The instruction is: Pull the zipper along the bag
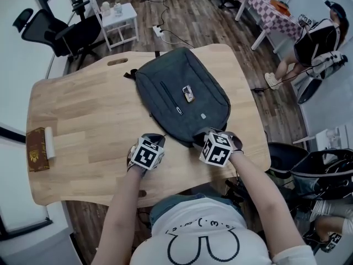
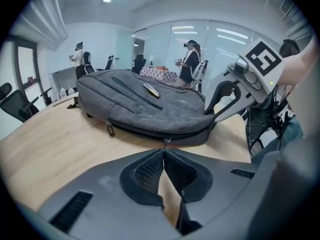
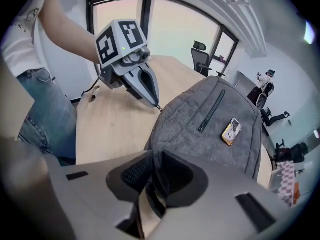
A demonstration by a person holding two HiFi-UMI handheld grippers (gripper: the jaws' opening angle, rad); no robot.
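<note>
Left tool (image 2: 163, 151) clenched on zipper pull (image 2: 166, 141); right tool (image 3: 152, 158) pinching backpack (image 1: 182, 93) edge on surface (image 1: 83, 126).

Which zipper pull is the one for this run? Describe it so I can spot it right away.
Start at the grey backpack lying on the wooden table and follow the zipper seam on its side nearest the person. The zipper pull is the small metal tab pinched at the tips of the shut left gripper; the other pull hangs loose further left along that seam.
</note>
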